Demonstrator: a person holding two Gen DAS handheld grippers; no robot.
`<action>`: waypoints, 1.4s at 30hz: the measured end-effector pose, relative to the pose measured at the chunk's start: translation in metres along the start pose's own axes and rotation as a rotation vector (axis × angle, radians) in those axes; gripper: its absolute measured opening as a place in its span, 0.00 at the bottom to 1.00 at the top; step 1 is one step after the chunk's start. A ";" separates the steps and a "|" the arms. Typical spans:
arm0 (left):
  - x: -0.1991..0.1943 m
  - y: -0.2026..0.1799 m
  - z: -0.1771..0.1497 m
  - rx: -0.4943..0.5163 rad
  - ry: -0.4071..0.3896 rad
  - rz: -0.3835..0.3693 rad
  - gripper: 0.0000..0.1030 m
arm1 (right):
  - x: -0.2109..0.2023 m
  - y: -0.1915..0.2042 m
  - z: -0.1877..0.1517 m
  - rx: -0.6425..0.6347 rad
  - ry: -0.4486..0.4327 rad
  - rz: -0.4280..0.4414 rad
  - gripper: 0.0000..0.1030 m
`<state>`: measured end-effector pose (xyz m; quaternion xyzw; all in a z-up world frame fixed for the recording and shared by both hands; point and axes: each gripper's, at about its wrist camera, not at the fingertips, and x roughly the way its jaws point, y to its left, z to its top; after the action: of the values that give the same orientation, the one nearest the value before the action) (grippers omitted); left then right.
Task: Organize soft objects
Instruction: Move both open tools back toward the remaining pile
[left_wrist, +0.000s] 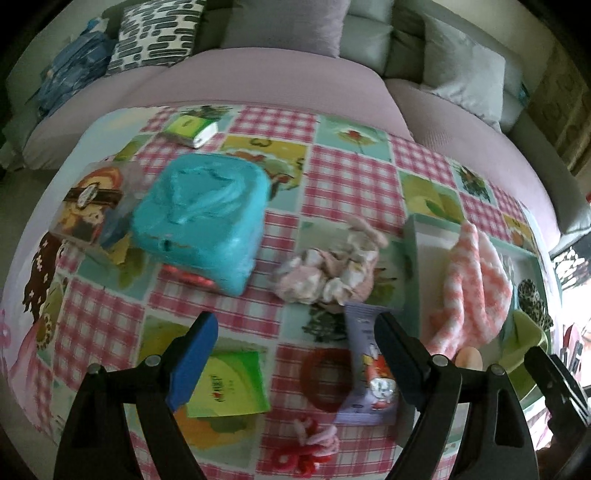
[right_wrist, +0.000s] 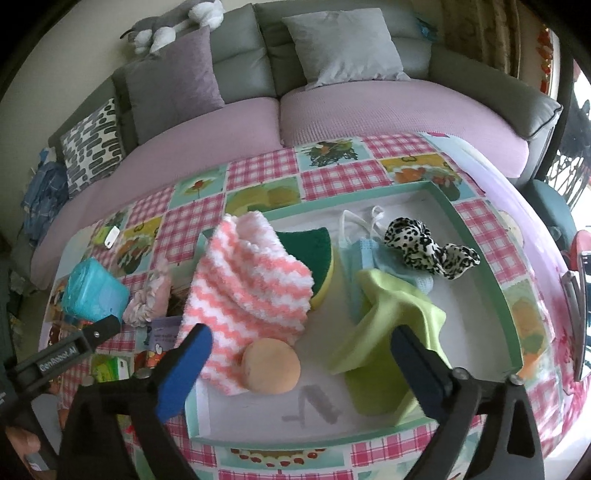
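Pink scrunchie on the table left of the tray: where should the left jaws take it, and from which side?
Grip the pink scrunchie across its bunched middle, coming straight down from above. It lies flat and crumpled on the tablecloth, offering no edge to slide under. The left gripper is open and already faces it.

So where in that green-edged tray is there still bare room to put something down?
The green-rimmed white tray shows bare floor along its far edge behind the leopard-print scrunchie, and at the near edge between the round peach sponge and the lime-green cloth. The left side is crowded by the pink-and-white fluffy towel.
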<state>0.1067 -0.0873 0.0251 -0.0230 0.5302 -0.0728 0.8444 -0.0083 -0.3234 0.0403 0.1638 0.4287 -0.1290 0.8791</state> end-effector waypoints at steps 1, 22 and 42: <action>-0.001 0.004 0.001 -0.009 -0.003 -0.001 0.85 | -0.002 0.003 0.000 -0.002 -0.012 0.004 0.99; -0.003 0.078 -0.005 -0.127 0.024 0.039 0.85 | 0.019 0.094 -0.021 -0.142 0.058 0.176 1.00; 0.038 0.052 -0.029 -0.073 0.193 0.008 0.84 | 0.037 0.097 -0.045 -0.124 0.153 0.148 1.00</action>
<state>0.1023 -0.0400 -0.0280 -0.0443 0.6115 -0.0519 0.7883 0.0177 -0.2204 0.0021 0.1499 0.4883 -0.0242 0.8594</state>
